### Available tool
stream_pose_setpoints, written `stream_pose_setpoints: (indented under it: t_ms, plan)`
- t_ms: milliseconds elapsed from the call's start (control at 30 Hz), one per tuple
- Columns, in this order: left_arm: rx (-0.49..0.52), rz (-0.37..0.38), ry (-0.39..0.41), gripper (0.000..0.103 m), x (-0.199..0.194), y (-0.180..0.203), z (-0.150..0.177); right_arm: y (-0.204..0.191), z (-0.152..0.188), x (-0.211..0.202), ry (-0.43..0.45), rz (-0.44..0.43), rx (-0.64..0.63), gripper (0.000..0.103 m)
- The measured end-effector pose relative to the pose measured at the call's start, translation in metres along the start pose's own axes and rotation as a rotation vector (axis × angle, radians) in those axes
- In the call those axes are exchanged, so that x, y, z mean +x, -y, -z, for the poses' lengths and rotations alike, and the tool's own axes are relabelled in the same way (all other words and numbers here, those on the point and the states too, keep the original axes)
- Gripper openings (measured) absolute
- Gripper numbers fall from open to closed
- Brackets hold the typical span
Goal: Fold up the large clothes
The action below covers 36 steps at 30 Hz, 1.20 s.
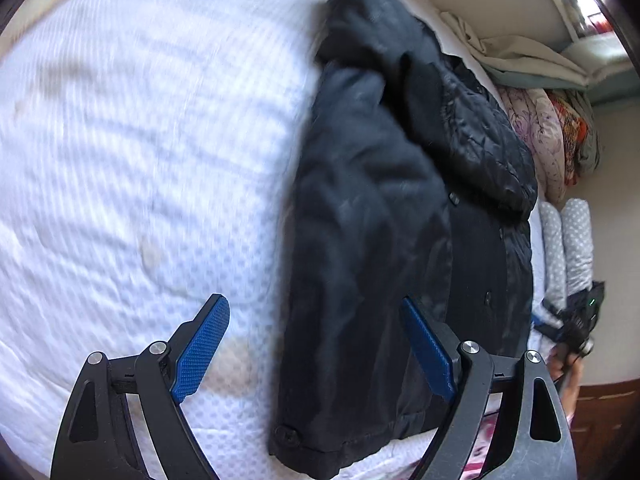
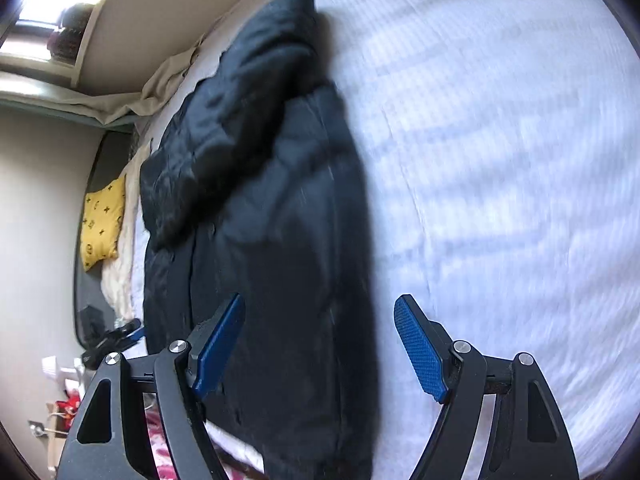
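A large dark navy coat lies lengthwise on a white textured bedspread, folded into a long narrow strip with its collar end far away. My left gripper is open and empty, hovering above the coat's left edge near its hem. In the right wrist view the same coat lies left of centre on the bedspread. My right gripper is open and empty above the coat's right edge. The right gripper also shows in the left wrist view, and the left gripper in the right wrist view.
Folded quilts and pillows are stacked along the wall beyond the coat. A yellow patterned cushion lies at the bed's far side. A pink floral fabric shows at the near bed edge. Both views are motion-blurred.
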<state>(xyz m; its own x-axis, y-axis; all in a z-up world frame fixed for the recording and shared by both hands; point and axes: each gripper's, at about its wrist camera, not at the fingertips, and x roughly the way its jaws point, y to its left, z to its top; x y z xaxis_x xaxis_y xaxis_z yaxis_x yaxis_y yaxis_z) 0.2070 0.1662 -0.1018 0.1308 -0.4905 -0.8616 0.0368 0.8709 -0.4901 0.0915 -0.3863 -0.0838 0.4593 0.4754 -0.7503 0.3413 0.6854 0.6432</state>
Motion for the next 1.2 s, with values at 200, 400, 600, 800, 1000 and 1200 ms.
stream_pose_setpoints:
  t_ms: [200, 400, 600, 800, 1000, 1200]
  plan:
    - [-0.014, 0.109, -0.048, 0.083, 0.007, -0.002, 0.013, 0.011, 0.032, 0.017, -0.055, -0.12, 0.011, 0.076]
    - [0.017, 0.156, -0.101, 0.062, 0.017, 0.008, 0.025, 0.021, 0.044, 0.027, -0.111, -0.224, 0.05, 0.069]
    - [0.045, 0.144, -0.106, 0.034, 0.02, 0.017, 0.03, 0.008, 0.052, 0.037, -0.158, -0.205, -0.051, 0.055]
    - [0.069, 0.173, -0.069, 0.018, 0.01, 0.023, 0.035, 0.002, 0.054, 0.039, -0.164, -0.187, -0.083, 0.015]
    - [0.059, 0.24, -0.011, 0.015, -0.008, 0.034, 0.043, -0.011, 0.054, 0.022, -0.117, -0.222, -0.135, 0.011]
    - [0.055, 0.294, 0.007, 0.015, -0.033, 0.038, 0.069, -0.01, 0.066, 0.0, -0.082, -0.263, -0.132, 0.01]
